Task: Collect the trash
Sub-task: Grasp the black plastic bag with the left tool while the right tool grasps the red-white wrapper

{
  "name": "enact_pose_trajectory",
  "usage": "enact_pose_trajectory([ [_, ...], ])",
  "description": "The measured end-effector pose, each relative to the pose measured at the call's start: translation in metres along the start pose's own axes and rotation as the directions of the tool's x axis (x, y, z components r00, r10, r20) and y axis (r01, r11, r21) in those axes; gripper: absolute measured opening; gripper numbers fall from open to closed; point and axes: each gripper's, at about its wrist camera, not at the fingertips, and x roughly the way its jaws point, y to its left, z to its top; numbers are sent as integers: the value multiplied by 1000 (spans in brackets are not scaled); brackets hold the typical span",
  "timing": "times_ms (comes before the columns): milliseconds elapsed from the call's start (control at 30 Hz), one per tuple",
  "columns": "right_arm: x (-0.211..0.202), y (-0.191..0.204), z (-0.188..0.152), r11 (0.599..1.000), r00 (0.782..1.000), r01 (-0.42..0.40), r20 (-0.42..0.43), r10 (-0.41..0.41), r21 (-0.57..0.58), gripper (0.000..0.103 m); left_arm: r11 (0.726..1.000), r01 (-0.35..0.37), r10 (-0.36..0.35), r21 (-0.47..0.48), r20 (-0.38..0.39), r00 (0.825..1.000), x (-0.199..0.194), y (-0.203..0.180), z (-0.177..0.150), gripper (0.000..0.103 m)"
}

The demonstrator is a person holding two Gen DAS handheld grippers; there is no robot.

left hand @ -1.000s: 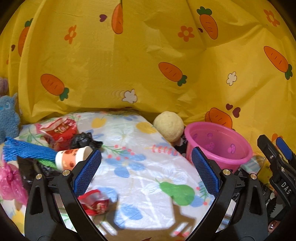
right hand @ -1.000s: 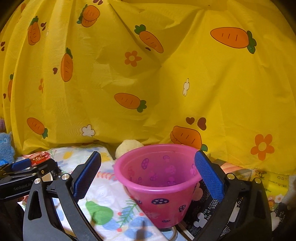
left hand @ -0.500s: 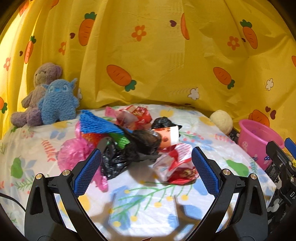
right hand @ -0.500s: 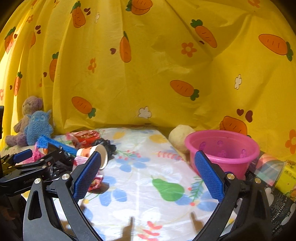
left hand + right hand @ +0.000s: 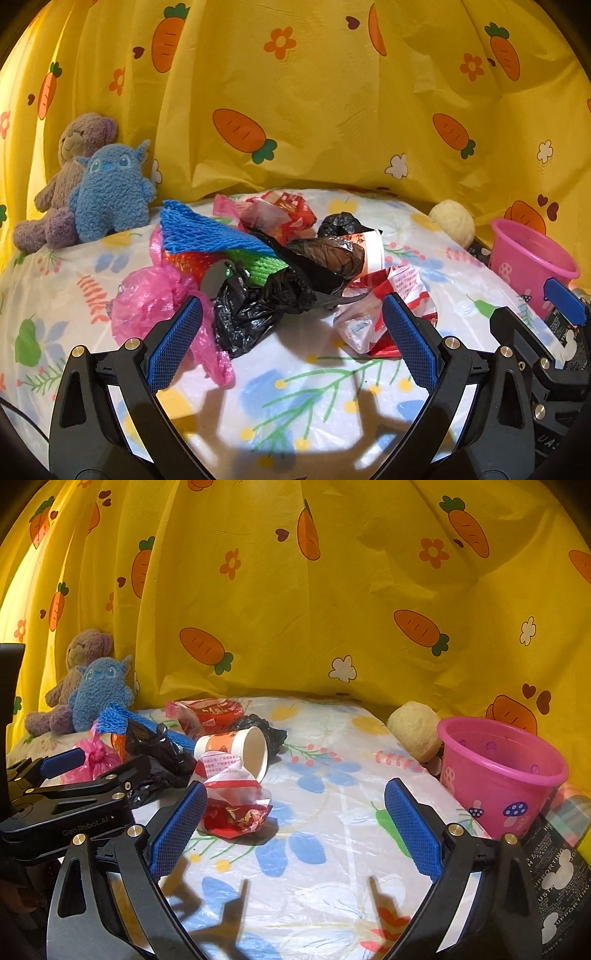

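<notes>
Under the crumpled black plastic bag, a white paper cup lies half hidden; left gripper and right gripper gape wide, empty.

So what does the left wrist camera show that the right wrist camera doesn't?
Only the left wrist view shows the green mesh under the black bag, and the spread-out pink plastic bag.

Only the right wrist view shows the paper cup's open mouth, the whole pink bucket, and the left gripper from the side.

Both show the open right gripper, the blue mesh sleeve, the red wrapper, the two plush toys, the cream ball and the carrot-print yellow curtain.
</notes>
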Motion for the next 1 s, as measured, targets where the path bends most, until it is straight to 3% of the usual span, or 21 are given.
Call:
enact_pose_trajectory([
  [100,7,0,0,1000,1000,-3,-16,3,1,92,1000,18,-18,-3,-33,999,16,0,5,92],
  [133,9,0,0,1000,1000,-4,-20,4,1,92,1000,21,-21,-6,-43,999,21,0,7,85],
  [200,14,1,1,1000,1000,-9,-28,9,-2,91,999,33,-34,-15,-75,997,31,2,8,73],
  [267,20,2,2,1000,999,-21,-41,21,-1,91,998,54,-57,-31,-107,993,39,5,7,49],
  [300,23,2,3,1000,998,-29,-48,29,1,91,997,62,-66,-40,-117,991,42,7,6,44],
  [367,30,5,5,999,997,-44,-64,44,0,91,996,68,-75,-56,-123,990,46,10,5,22],
  [467,41,11,7,997,993,-71,-93,70,-7,90,995,67,-74,-68,-106,992,42,13,4,6],
  [567,53,18,10,993,981,-114,-159,111,-10,81,994,76,-82,-84,-65,995,28,18,5,5],
  [800,66,33,22,990,975,-131,-188,121,-42,77,990,62,-64,-123,-13,998,4,32,10,4],
  [1000,88,37,19,986,951,-168,-269,155,-24,57,989,64,-65,-137,-5,998,-2,35,10,4],
])
